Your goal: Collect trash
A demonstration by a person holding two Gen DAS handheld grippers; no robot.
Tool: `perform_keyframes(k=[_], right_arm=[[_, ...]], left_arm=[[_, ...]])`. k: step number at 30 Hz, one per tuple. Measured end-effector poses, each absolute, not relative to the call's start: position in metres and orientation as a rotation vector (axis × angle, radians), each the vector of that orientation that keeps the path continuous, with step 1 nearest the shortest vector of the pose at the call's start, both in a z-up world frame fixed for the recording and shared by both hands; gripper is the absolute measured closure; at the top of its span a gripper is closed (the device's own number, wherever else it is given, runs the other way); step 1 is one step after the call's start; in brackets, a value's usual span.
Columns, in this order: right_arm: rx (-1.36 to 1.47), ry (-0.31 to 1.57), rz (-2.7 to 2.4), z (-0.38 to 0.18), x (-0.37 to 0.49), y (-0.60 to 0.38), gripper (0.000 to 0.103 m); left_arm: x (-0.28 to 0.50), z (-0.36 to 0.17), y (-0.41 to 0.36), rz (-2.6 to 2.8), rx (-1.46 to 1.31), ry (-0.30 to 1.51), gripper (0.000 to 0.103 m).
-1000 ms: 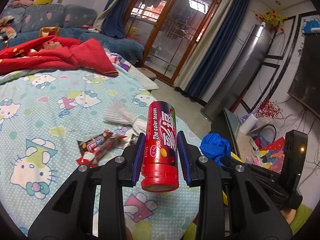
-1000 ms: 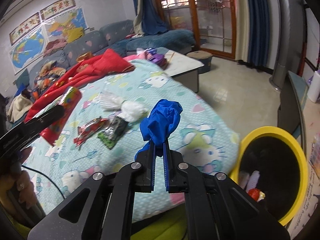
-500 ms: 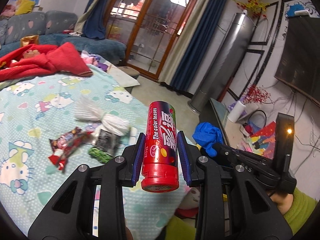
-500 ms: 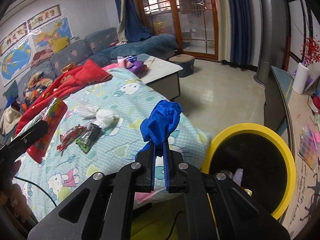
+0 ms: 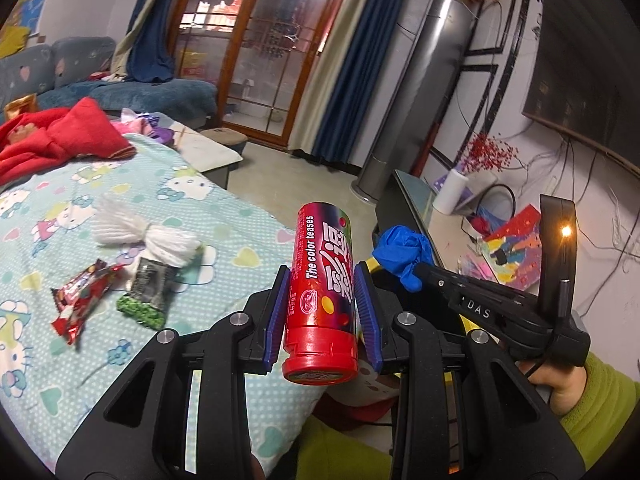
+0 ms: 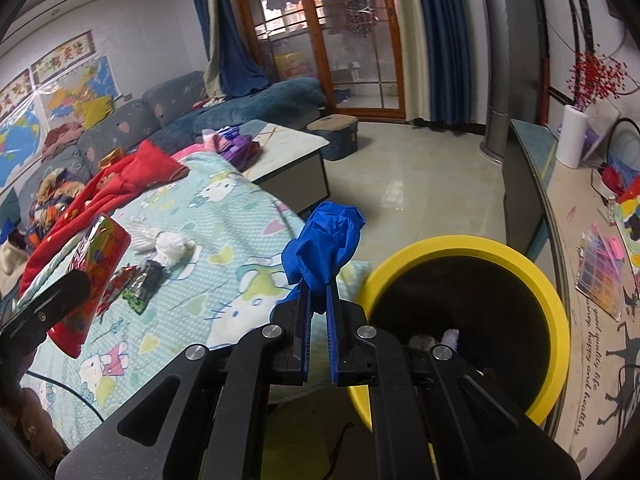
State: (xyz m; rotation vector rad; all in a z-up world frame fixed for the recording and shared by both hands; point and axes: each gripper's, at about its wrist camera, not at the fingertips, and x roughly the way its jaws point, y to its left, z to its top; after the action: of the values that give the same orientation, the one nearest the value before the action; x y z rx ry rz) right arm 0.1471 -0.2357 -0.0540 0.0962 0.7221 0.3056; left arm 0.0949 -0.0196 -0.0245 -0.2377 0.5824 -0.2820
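Note:
My left gripper (image 5: 322, 280) is shut on a red candy tube (image 5: 322, 300), held upright over the edge of the bed (image 5: 60, 360). In the right wrist view the same red candy tube (image 6: 94, 276) shows at the left. My right gripper (image 6: 318, 292) is shut on a crumpled blue plastic bag (image 6: 326, 244), just left of the yellow-rimmed trash bin (image 6: 548, 292); this blue plastic bag (image 5: 404, 254) also appears in the left wrist view. On the bedsheet lie a red wrapper (image 5: 80, 296), a green-black wrapper (image 5: 148, 292) and a white yarn bundle (image 5: 144, 236).
A red blanket (image 5: 52, 140) lies at the far end of the bed. A low table (image 6: 288, 152) stands beyond the bed. A TV cabinet (image 6: 532, 184) with clutter runs along the right wall. Bare tiled floor (image 6: 420, 184) lies between the bed and the cabinet. The bin holds some trash.
Both grippers have swung right, away from the bed's middle. The wrappers and yarn have slid left in both views, and the yellow bin has come closer to the right gripper.

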Motion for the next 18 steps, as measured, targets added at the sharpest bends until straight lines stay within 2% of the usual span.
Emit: perform_keyframes(k=[18], right_arm=[[0.159, 0.719, 0.144, -0.07, 0.147, -0.3, 0.096]], left_arm=[[0.122, -0.036, -0.09, -0.414, -0.105, 0.623, 0.077]])
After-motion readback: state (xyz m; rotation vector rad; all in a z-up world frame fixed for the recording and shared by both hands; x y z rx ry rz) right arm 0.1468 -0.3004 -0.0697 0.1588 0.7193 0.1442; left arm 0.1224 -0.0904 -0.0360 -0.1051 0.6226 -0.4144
